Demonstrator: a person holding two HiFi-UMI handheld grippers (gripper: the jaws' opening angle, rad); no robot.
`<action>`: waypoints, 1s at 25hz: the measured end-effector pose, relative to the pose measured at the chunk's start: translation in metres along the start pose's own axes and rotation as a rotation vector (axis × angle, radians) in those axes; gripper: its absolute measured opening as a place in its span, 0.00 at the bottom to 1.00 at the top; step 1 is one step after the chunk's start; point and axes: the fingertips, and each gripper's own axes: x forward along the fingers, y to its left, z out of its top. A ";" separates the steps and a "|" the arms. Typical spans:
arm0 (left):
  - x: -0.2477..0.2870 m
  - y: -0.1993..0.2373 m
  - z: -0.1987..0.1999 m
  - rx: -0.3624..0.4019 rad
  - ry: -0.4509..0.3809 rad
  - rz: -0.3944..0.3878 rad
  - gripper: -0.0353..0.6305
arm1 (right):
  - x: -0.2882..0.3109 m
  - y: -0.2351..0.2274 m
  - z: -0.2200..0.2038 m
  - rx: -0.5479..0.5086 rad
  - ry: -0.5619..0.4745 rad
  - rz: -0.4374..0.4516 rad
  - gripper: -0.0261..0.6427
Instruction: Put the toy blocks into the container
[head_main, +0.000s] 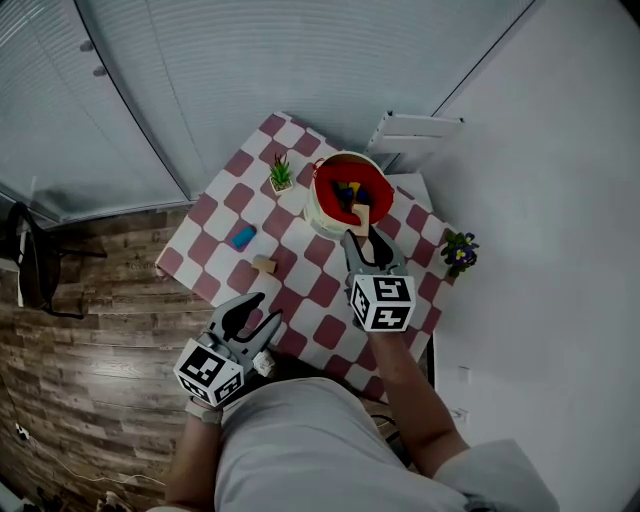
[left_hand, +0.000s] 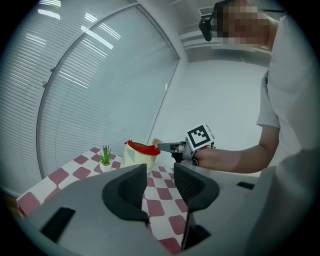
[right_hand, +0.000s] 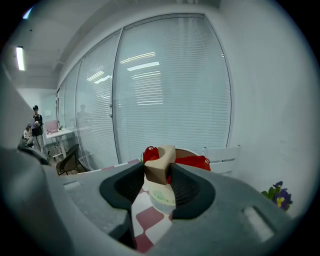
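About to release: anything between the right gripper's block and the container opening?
Nothing visible does. The beige block, clamped in the right gripper, hangs just above the container's near rim. Its opening is uncovered, with other blocks inside.

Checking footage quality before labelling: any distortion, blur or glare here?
Head view: fisheye curves the window blinds, container sharp. Left gripper view: black vignette at corners, right gripper sharp. Right gripper view: lamp reflections streak the glass, wooden block crisp.

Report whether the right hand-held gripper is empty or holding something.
Holding: the right hand-held gripper is shut on a beige block, clamped between its jaws.
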 end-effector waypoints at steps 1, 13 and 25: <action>0.001 0.001 0.001 -0.002 -0.001 0.004 0.30 | 0.004 -0.002 0.002 -0.002 0.001 0.001 0.29; 0.005 0.008 -0.009 -0.048 0.010 0.069 0.30 | 0.044 -0.023 0.006 -0.007 0.059 0.024 0.29; 0.000 0.008 -0.019 -0.084 0.008 0.135 0.30 | 0.062 -0.033 -0.005 0.021 0.101 0.033 0.29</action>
